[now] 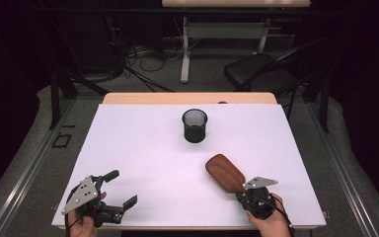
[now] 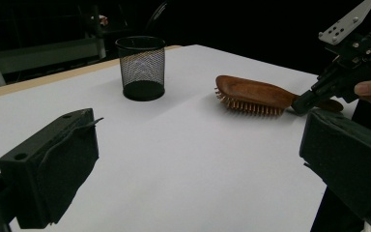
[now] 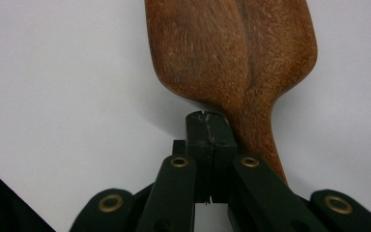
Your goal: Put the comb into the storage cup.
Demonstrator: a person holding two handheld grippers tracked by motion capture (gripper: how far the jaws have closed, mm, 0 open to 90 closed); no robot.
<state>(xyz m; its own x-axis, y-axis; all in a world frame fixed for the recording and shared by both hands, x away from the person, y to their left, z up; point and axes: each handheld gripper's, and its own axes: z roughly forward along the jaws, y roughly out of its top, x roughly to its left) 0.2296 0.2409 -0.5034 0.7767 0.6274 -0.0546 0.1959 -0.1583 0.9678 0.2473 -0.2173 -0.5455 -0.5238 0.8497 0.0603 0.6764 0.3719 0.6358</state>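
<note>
A brown wooden hairbrush (image 1: pixel 224 173) lies bristles down on the white table (image 1: pixel 138 148), right of the middle. Its handle points toward my right gripper (image 1: pixel 240 195). In the right gripper view the two jaws are pressed together with nothing between them, and the gripper (image 3: pixel 207 126) rests against the left side of the hairbrush (image 3: pixel 232 48) handle. The left gripper view shows the same contact at the neck of the hairbrush (image 2: pixel 251 92). My left gripper (image 1: pixel 123 186) stands open and empty at the front left. A black mesh cup (image 1: pixel 195 126) stands upright near the far middle.
The left gripper view looks between its jaws across bare table toward the mesh cup (image 2: pixel 141 67) and the right gripper (image 2: pixel 300 103). Beyond the table's far edge (image 1: pixel 187 98) are a black chair (image 1: pixel 261 71), a desk leg and floor cables.
</note>
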